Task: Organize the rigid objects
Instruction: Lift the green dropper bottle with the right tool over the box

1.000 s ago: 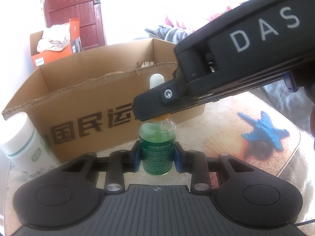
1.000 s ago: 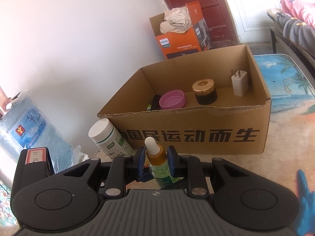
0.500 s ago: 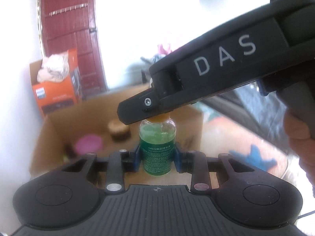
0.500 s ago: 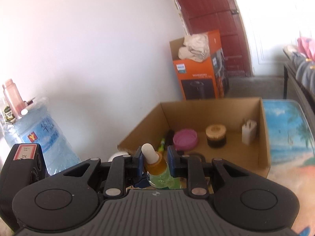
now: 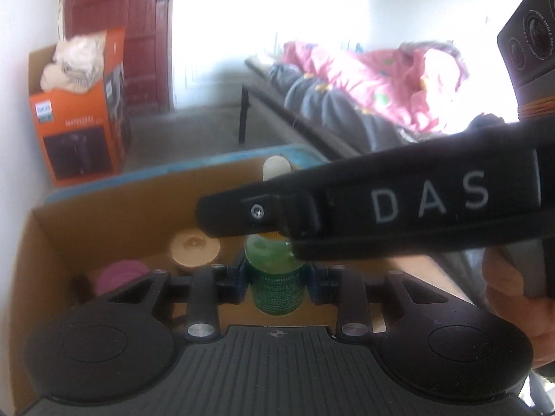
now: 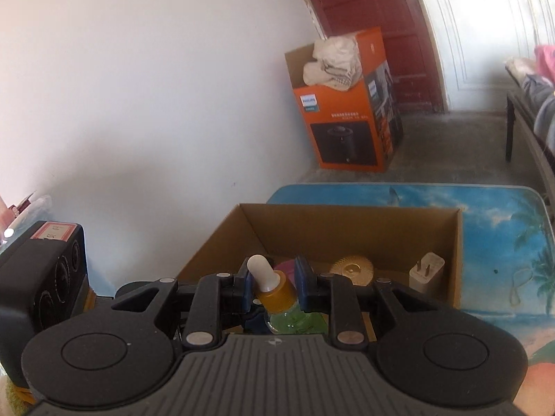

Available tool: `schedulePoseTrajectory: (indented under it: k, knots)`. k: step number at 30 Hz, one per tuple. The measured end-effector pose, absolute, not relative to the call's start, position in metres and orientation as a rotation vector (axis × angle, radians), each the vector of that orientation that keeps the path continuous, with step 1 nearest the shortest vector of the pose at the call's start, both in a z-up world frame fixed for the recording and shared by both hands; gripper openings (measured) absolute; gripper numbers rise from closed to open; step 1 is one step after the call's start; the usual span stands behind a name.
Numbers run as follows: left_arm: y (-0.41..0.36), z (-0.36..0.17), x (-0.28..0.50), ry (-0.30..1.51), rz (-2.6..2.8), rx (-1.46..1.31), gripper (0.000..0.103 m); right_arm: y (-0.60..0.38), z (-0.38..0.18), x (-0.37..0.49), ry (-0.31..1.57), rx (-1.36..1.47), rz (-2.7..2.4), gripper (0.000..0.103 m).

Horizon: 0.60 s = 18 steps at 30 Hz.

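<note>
Where right gripper (image 5: 242, 218) crosses, bottle (image 5: 275, 287) neck hidden.

White letters "DAS" on side of black right gripper (image 5: 381, 204) body. "PHILIPS" logo on blue label of orange carton (image 6: 347, 128); smaller print below too small. Print on green dropper bottle (image 5: 276, 287) label blurred, unreadable.

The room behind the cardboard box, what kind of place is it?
Probably a lived-in room at home, perhaps a bedroom: a bed piled with pink bedding, a red wooden door, and an orange appliance box on the bare floor.
</note>
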<state>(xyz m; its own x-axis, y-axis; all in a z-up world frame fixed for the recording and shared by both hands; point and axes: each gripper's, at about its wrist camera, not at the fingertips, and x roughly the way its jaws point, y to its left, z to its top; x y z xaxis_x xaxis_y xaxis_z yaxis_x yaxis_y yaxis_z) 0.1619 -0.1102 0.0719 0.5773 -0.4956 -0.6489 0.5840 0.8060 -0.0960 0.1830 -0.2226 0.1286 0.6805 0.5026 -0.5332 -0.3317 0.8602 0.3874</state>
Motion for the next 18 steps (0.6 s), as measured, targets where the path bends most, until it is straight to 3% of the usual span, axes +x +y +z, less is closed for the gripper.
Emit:
schedulePoseTrajectory:
  k: [8,18]
  knots:
    - [-0.118,0.047,0.216,0.877,-0.597,0.130,0.032,-0.233,0.077,0.233,0.815,0.305,0.465,0.026]
    - [-0.120,0.049,0.211,0.925,-0.589,0.122,0.032,-0.236,0.056,0.250,0.885,0.292,0.440,0.026]
